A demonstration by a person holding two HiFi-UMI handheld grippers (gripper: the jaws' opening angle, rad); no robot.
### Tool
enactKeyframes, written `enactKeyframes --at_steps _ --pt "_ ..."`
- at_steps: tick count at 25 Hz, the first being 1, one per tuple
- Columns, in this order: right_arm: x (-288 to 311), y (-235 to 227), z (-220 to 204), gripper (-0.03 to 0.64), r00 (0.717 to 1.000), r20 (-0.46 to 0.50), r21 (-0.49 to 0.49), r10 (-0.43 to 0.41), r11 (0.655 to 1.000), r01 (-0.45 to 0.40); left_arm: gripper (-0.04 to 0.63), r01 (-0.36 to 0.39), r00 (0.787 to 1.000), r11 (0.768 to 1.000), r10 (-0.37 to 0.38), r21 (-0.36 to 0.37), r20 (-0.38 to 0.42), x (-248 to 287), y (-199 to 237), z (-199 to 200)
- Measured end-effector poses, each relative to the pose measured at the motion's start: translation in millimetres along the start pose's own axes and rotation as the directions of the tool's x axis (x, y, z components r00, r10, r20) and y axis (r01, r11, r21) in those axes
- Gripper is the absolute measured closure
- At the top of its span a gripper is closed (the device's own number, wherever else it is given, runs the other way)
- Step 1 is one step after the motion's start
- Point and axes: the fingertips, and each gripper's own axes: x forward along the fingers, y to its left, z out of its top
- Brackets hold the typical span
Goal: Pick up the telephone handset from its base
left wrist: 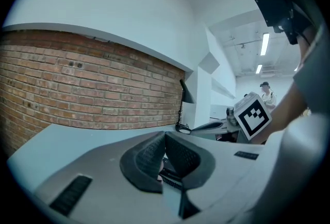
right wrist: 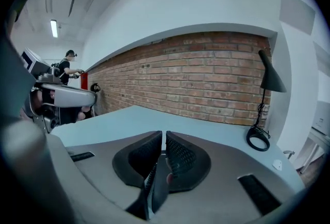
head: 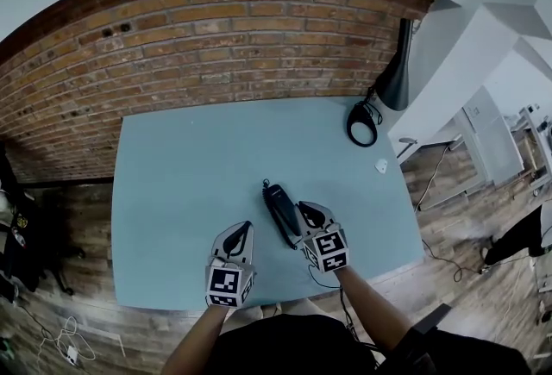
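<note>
Head view shows a slim black telephone handset (head: 280,211) lying on the table (head: 172,192).

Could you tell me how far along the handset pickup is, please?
Done: nothing yet; the handset lies unlifted on the telephone on the table. In hand: the right gripper is beside the phone, jaws all but together and empty; the left gripper, shut, sits apart. Left: open, grasp, lift.
</note>
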Motion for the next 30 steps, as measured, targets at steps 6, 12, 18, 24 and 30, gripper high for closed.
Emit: enactKeyframes --at_steps 6,12,18,24,30 --pt "14.0 -16.8 -33.0 0.527 0.995 -0.084 -0.007 0.062 0.998 -0.062 0.580 -0.025 0.999 0.999 0.025 -0.025 -0.023 21.5 -26.3 -8.4" --pt "56.4 15.7 -45.2 0.401 0.981 -0.148 -0.035 0.123 0.991 -0.130 0.580 -0.122 0.992 0.992 0.122 -0.020 -0.027 -2.3 32.7 -6.9" --pt "74.7 5.0 -62.8 0.302 0.965 -0.225 -0.035 0.136 0.988 -0.148 0.580 -0.140 0.989 0.990 0.139 -0.016 -0.045 11.1 28.2 -12.1" --pt "88.6 3.2 -93.7 0.244 0.933 -0.326 0.006 0.154 0.987 -0.161 0.580 -0.150 0.986 0.989 0.148 -0.015 -0.070 12.4 30.2 -18.4" --pt "96.1 0.7 -116.5 0.241 0.905 -0.394 0.041 0.160 0.987 -0.156 0.580 -0.166 0.983 0.986 0.164 -0.010 -0.084 12.1 34.6 -20.4"
